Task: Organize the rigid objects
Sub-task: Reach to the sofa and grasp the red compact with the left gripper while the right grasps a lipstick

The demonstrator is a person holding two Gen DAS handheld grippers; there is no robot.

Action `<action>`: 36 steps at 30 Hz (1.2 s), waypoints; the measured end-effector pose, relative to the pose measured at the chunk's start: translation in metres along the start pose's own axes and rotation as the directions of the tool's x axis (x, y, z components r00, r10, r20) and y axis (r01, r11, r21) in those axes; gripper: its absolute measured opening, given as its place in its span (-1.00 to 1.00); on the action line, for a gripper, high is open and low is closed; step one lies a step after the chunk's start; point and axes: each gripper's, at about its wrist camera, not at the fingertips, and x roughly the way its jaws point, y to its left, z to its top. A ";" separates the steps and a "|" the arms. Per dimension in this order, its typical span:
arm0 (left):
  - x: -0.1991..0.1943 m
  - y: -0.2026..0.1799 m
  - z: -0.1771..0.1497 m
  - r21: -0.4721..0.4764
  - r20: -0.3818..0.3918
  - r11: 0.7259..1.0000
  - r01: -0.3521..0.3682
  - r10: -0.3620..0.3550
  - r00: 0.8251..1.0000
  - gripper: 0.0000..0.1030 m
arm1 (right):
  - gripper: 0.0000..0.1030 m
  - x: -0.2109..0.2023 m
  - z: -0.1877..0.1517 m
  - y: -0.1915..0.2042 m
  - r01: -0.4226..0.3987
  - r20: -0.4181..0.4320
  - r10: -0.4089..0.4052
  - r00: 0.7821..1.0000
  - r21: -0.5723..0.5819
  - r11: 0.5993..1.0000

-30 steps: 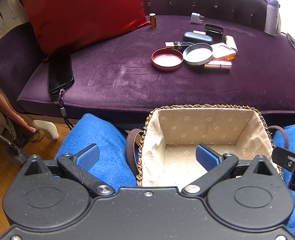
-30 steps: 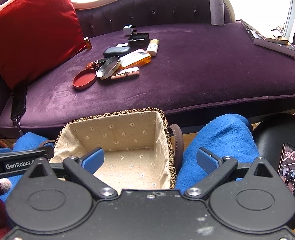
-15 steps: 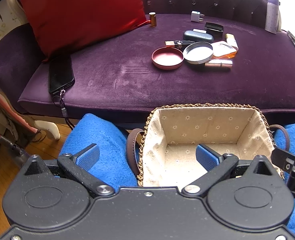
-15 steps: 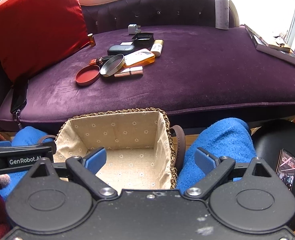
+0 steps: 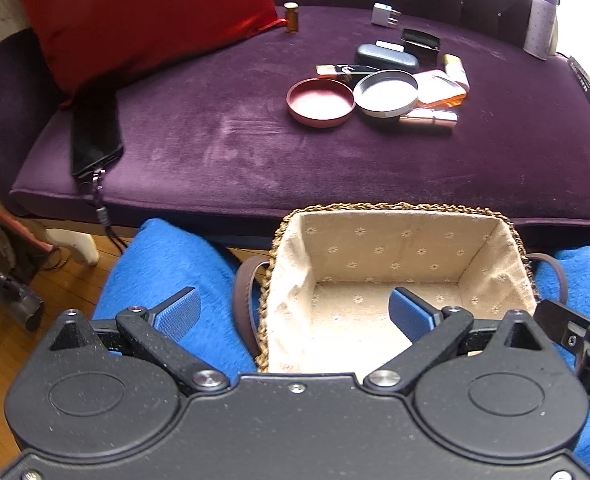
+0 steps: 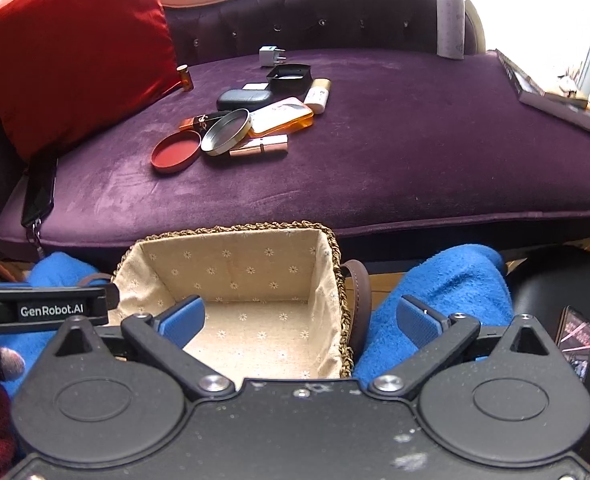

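Note:
A cloth-lined wicker basket (image 5: 399,212) (image 6: 231,228) rests between blue-clad knees, with nothing inside. On the purple sofa seat lies a cluster: a red round lid (image 5: 320,102) (image 6: 176,155), a silver tin (image 5: 386,93) (image 6: 225,132), a pink tube (image 5: 428,119) (image 6: 259,145), an orange case (image 6: 281,116), a dark glasses case (image 5: 387,59) (image 6: 244,99), a black box (image 6: 288,77), a white plug (image 5: 384,15) and a small amber bottle (image 5: 291,17). My left gripper (image 5: 293,314) and right gripper (image 6: 301,320) are both open and empty, low over the basket, far from the cluster.
A red cushion (image 5: 135,12) leans at the sofa's left. A black phone with a strap (image 5: 95,132) lies by it. A pale bottle (image 6: 450,20) and a book (image 6: 551,90) sit at the right. A black stool with a phone (image 6: 575,340) stands at lower right.
Both grippers have moved forward a little toward the sofa; the cluster looks nearer. Both stay open and empty.

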 end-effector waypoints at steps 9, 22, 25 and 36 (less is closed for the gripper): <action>0.029 -0.006 0.049 0.040 0.000 0.999 0.007 -0.007 1.000 0.87 | 0.97 0.035 0.036 -0.018 -0.043 -0.030 0.046 0.998 0.085 0.995; 0.114 -0.014 0.126 0.163 0.008 0.987 -0.011 0.010 1.000 0.87 | 0.74 0.112 0.091 0.009 -0.044 0.011 0.044 0.999 -0.014 0.999; 0.134 -0.010 0.136 0.144 -0.021 0.990 0.007 -0.004 1.000 0.87 | 0.74 0.129 0.100 0.018 -0.051 0.008 0.051 0.999 -0.030 0.998; 0.158 0.008 0.161 0.070 -0.014 0.997 0.042 -0.041 0.999 0.94 | 0.80 0.180 0.125 0.046 -0.052 -0.003 0.052 0.999 -0.057 0.997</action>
